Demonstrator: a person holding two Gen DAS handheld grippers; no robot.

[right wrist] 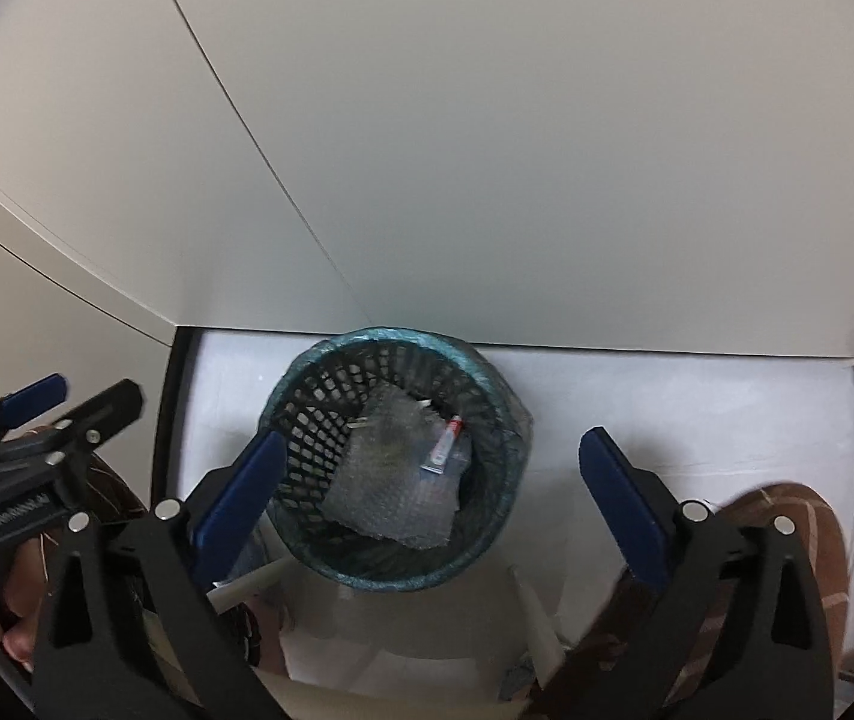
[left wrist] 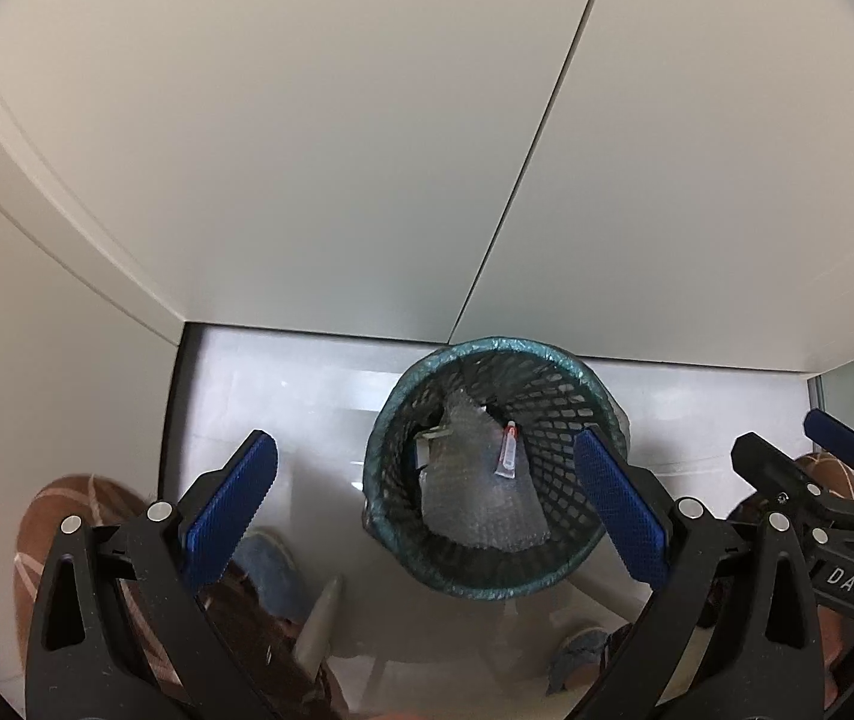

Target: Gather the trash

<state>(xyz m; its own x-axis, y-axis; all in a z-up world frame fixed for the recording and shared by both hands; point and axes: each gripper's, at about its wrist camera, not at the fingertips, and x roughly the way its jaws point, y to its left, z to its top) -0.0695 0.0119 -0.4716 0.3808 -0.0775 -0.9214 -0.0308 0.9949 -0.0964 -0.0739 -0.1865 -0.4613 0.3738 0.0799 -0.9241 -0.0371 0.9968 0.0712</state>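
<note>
A black mesh trash basket [left wrist: 571, 402] with a teal liner stands on the white floor against a white cabinet; it also shows in the right wrist view [right wrist: 312, 414]. Inside lie a sheet of bubble wrap [left wrist: 475, 492] [right wrist: 384, 480] and a small tube with a red cap [left wrist: 509, 450] [right wrist: 443, 446]. My left gripper [left wrist: 427, 510] is open and empty above the basket. My right gripper [right wrist: 433, 492] is open and empty above the basket too. Each gripper shows at the edge of the other's view.
White cabinet doors [left wrist: 366, 150] rise behind the basket. The person's brown checked trouser legs [left wrist: 66, 516] [right wrist: 799, 540] and blue slippers [left wrist: 273, 576] are at the bottom. White stool or chair legs [right wrist: 532, 612] stand below the basket.
</note>
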